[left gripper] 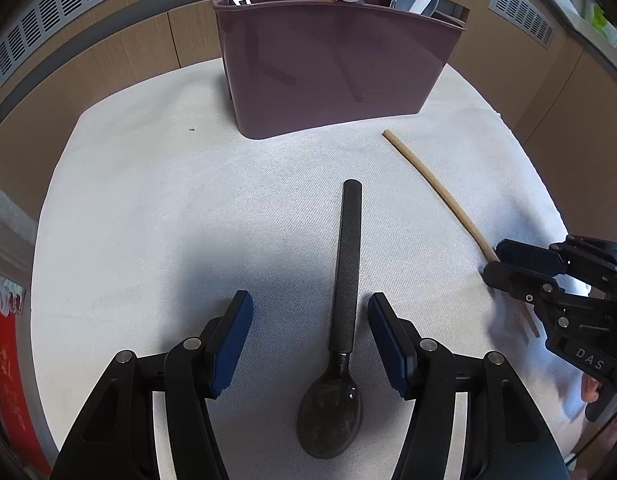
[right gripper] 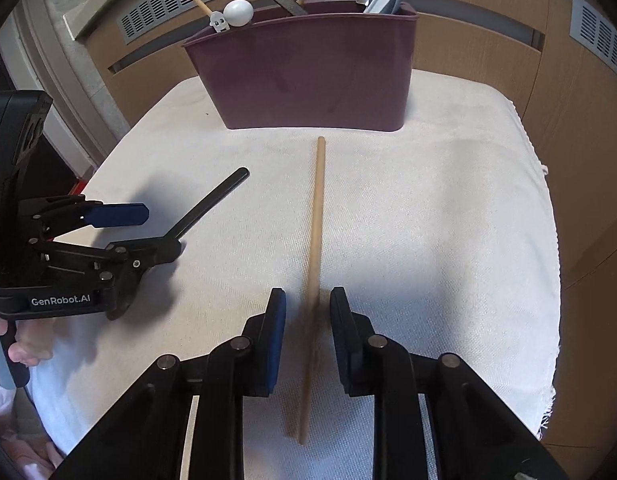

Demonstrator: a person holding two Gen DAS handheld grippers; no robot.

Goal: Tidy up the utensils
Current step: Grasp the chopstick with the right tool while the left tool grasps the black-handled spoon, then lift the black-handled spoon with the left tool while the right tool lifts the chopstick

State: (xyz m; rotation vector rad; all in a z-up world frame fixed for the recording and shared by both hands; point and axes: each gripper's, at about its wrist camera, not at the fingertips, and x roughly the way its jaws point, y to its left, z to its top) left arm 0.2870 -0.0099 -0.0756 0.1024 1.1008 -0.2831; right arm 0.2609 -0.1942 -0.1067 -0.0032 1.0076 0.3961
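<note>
White cloth (right gripper: 448,220): wooden stick (right gripper: 315,240) points at caddy (right gripper: 308,76) (lengthwise between right gripper (right gripper: 308,308) pads).

A dusky mauve caddy (left gripper: 332,76) stands on the desk's white woven cloth (left gripper: 188,208). The spoon (left gripper: 340,344) is matte black, the stick (right gripper: 315,240) pale tan. Both tools are black with blue pads (left gripper: 232,340).

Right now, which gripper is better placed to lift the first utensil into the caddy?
Right. The right gripper has narrowed around the thin wooden stick, pads nearly touching. The left gripper straddles the black-handled spoon with jaws wide apart.
</note>
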